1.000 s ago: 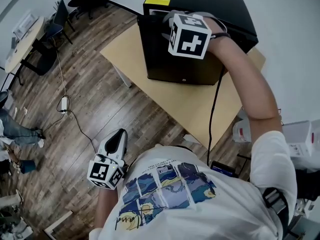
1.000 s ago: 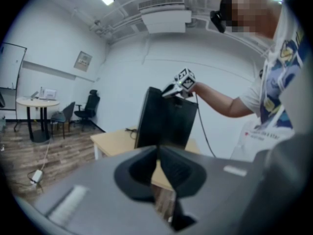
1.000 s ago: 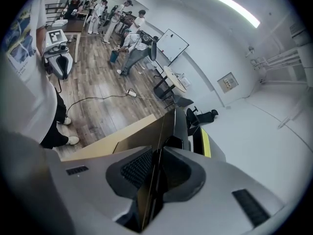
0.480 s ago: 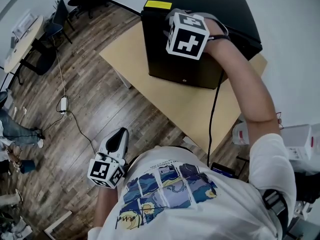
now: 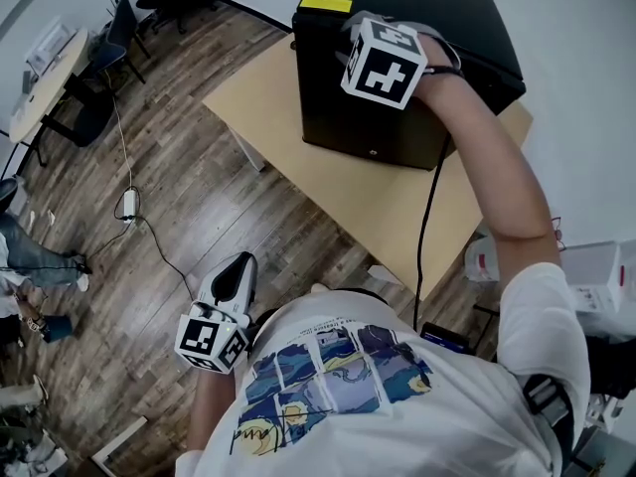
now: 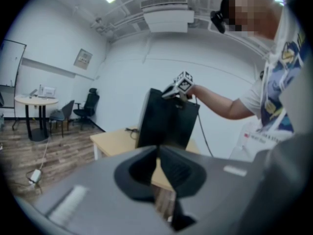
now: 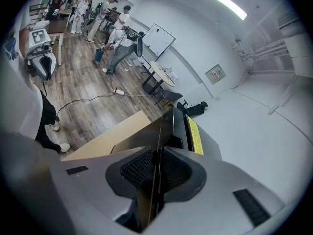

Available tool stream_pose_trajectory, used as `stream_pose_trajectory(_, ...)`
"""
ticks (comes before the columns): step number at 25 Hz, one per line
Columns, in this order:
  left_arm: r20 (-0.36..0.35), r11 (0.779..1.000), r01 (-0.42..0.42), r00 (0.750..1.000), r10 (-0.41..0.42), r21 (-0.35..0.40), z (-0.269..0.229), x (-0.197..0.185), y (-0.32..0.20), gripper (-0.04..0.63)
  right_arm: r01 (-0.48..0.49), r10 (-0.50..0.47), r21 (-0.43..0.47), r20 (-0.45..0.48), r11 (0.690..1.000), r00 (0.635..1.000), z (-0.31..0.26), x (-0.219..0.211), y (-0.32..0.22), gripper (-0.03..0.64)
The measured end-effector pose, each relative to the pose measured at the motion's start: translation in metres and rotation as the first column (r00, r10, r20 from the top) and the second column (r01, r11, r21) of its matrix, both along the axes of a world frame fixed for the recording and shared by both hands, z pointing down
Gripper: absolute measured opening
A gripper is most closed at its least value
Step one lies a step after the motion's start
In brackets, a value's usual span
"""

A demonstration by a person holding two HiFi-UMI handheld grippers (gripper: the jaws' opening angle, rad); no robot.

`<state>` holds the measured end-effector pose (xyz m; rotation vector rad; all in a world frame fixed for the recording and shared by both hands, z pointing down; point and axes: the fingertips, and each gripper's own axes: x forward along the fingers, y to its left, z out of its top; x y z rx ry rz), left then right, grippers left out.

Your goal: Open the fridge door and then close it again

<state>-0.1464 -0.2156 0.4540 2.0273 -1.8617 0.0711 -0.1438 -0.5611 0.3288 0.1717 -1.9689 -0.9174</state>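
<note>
A black mini fridge [image 5: 383, 122] stands on a light wooden table [image 5: 288, 137], its door looking closed and a yellow sticker [image 5: 326, 4] on its top front edge. My right gripper [image 5: 350, 30] sits at that top edge near the sticker. In the right gripper view the thin edge of the fridge door [image 7: 139, 141] runs between the jaws, whose tips still touch it while they are opening. My left gripper [image 5: 241, 264] hangs low beside the person's body, away from the table, shut and empty. The left gripper view shows the fridge [image 6: 166, 121] further off.
A black cable [image 5: 425, 227] hangs from the right gripper across the table's front. A power cord and adapter [image 5: 127, 205] lie on the wooden floor. Office chairs and a round table [image 5: 60, 68] stand at the upper left, white boxes [image 5: 606, 276] at the right.
The right gripper and the fridge's top edge sit slightly further right and higher in the head view. The left gripper has kept still.
</note>
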Motion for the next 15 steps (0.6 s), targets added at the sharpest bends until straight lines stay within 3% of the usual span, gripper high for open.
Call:
stream_pose_trajectory(5, 0.009, 0.999, -0.049, 0.999, 0.049, 0.002, -0.003, -0.005, 0.023, 0.031, -0.017, 0.000, 0.119, 0.142, 0.993, 0.990, -0.009, 0.002, 0.004, 0.077)
stream_pose_trajectory(8, 0.016, 0.997, -0.077, 0.997, 0.077, 0.012, -0.008, -0.011, 0.038, 0.031, -0.072, 0.019, 0.167, 0.298, 0.983, 0.954, -0.020, 0.017, 0.017, 0.086)
stream_pose_trajectory(11, 0.011, 0.994, -0.110, 0.994, 0.110, 0.008, -0.008, -0.016, 0.055, 0.031, -0.149, 0.090, 0.102, 0.441, 0.984, 0.893, -0.022, 0.044, 0.041, 0.075)
stream_pose_trajectory(15, 0.005, 0.983, -0.182, 0.983, 0.182, -0.009, -0.003, -0.014, 0.075, 0.031, -0.240, 0.224, -0.035, 0.507, 0.970, 0.832, 0.013, 0.090, 0.086, 0.031)
